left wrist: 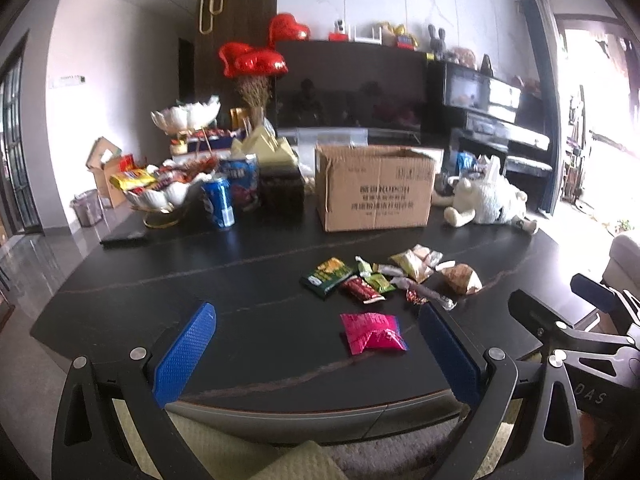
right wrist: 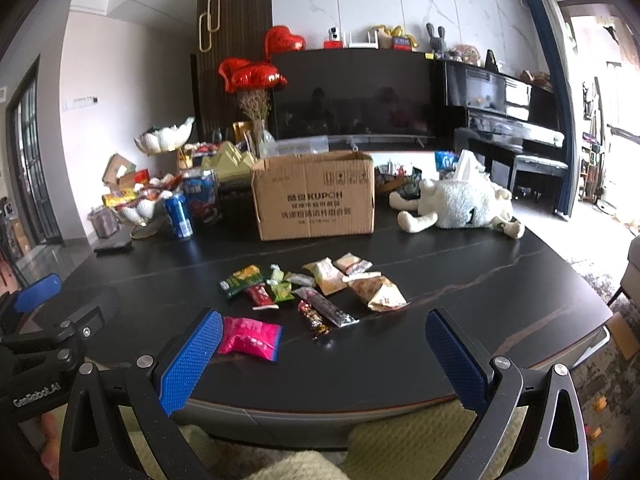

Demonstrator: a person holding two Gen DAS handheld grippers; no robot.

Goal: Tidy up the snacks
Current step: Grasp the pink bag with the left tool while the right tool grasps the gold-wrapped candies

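snacks point(right wrist: 308, 292) lie loose in a small scatter on the near middle of the dark bench point(right wrist: 500, 280), so by the look of it the sorting has hardly begun. nothing is held: the left tongs point(left wrist: 316, 344) stand wide with nothing between the blue pads, and the right tongs point(right wrist: 324, 348) stand just as wide and bare. both hang at the near edge of the bench, short of the pile.

the open cardboard box point(right wrist: 316, 196) stands beyond the scatter, toward the far side, flaps up; i cannot see inside it, so whether anything is already packed i cannot tell. it seems the likely place for the packets, though that is a guess. every packet in view is left to move.

nearest lies a pink packet point(right wrist: 250, 338), puffy and crinkled, set a little apart from the rest, just ahead of the right tongs' left pad. behind it, at the left of the group, sits a dark green packet point(right wrist: 240, 280), then a small red sachet point(right wrist: 262, 296) and a light green one point(right wrist: 282, 291) touching or nearly so. a long dark bar wrapper point(right wrist: 328, 312) slants through the middle. to the right a tan crumpled bag point(right wrist: 380, 294) and a pale yellow packet point(right wrist: 326, 276) overlap at their edges. all are soft, thin film, and likely to slip or fold when pinched.
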